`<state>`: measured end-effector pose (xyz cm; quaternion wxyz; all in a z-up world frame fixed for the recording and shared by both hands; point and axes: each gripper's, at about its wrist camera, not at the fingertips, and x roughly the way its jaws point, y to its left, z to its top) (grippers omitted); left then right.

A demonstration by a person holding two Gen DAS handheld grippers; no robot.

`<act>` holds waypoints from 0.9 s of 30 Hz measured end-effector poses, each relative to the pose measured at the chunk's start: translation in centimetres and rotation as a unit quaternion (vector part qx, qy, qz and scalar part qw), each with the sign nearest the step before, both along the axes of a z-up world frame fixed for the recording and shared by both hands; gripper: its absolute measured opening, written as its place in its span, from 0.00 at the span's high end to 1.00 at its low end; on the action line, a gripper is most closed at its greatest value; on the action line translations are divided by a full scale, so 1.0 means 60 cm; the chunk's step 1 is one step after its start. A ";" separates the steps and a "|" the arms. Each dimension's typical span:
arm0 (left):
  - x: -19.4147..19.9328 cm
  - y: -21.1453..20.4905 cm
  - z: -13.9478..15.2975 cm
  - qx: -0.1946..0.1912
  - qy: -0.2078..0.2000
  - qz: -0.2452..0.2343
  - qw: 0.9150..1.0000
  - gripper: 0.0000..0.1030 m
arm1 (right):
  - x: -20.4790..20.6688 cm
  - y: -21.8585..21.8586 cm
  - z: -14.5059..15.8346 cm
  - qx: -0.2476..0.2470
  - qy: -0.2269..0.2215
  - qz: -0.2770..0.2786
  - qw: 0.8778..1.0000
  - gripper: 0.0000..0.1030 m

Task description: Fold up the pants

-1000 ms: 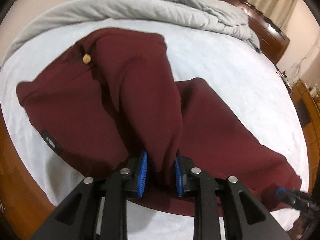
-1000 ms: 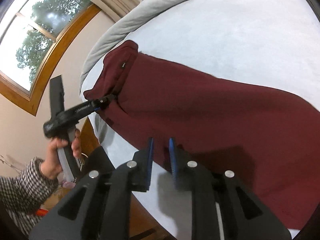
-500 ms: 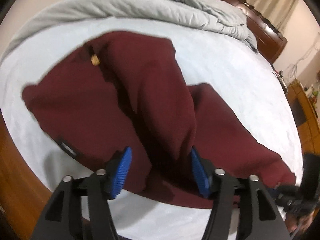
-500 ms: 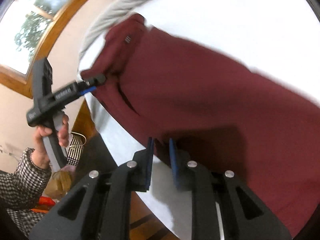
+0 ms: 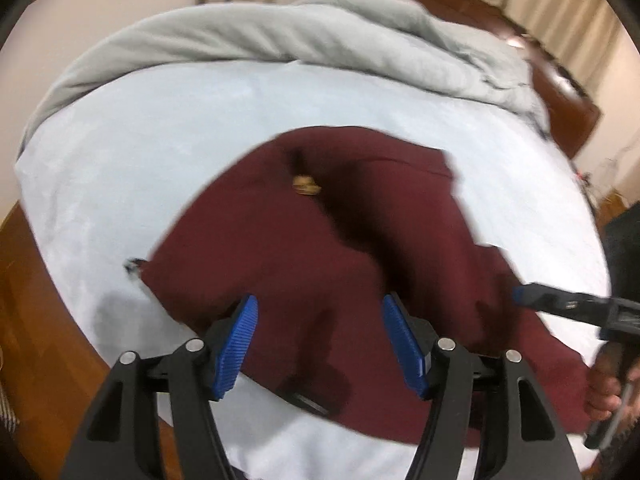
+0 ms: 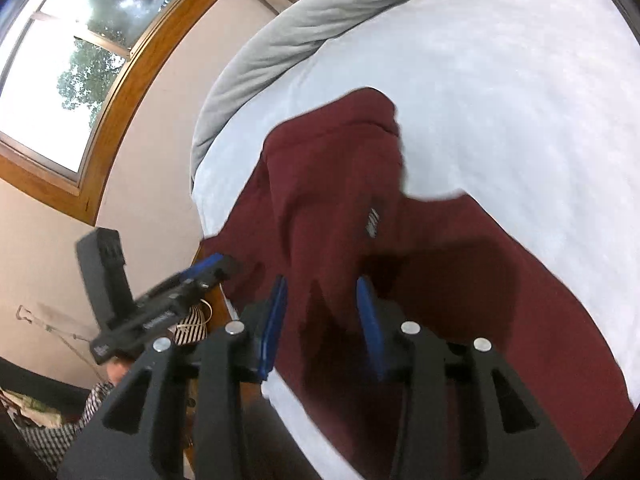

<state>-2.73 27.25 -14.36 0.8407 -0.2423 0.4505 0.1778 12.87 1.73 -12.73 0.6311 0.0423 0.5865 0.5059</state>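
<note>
Maroon pants (image 5: 320, 240) lie bunched and folded over on the pale bed sheet (image 5: 160, 140), with a tan button (image 5: 306, 186) near the far edge and a dark label (image 5: 308, 400) near the front. My left gripper (image 5: 320, 320) hovers over them, open wide, with nothing pinched. In the left wrist view my right gripper (image 5: 520, 296) reaches in from the right at the cloth's edge. In the right wrist view my right gripper (image 6: 322, 316) is opening its jaws, and a raised fold of the pants (image 6: 340, 200) stands loose between them. My left gripper (image 6: 212, 266) is at the left.
A grey duvet (image 5: 320, 28) is heaped along the far side of the bed, with a dark wooden headboard (image 5: 560, 92) behind it. A window (image 6: 60, 60) is on the left wall. Wooden floor (image 5: 32, 320) borders the bed. A person's hand (image 5: 604, 392) and checked sleeve (image 6: 60, 432) show.
My left gripper let go of the fold and opened wide, then drew back. My right gripper carried its end of the pants across over the rest, and its jaws have spread.
</note>
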 end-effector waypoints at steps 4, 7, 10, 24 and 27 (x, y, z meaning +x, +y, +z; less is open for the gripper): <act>0.009 0.034 -0.043 -0.038 0.014 0.014 0.999 0.45 | 0.020 0.045 -0.017 -0.019 -0.008 -0.020 1.000 0.47; -0.003 0.045 -0.043 -0.055 -0.010 0.020 0.998 0.49 | 0.034 0.060 -0.037 -0.030 0.001 -0.038 0.999 0.43; -0.017 0.065 -0.052 -0.072 -0.016 0.034 0.997 0.68 | 0.048 0.071 -0.059 -0.050 0.005 -0.051 0.997 0.39; -0.057 0.066 -0.010 -0.089 -0.060 0.034 0.994 0.56 | 0.040 0.111 -0.007 0.117 0.048 -0.010 0.992 0.85; -0.082 0.069 0.011 -0.100 -0.084 0.046 0.990 0.46 | -0.007 0.136 0.020 0.154 0.046 0.041 0.986 0.85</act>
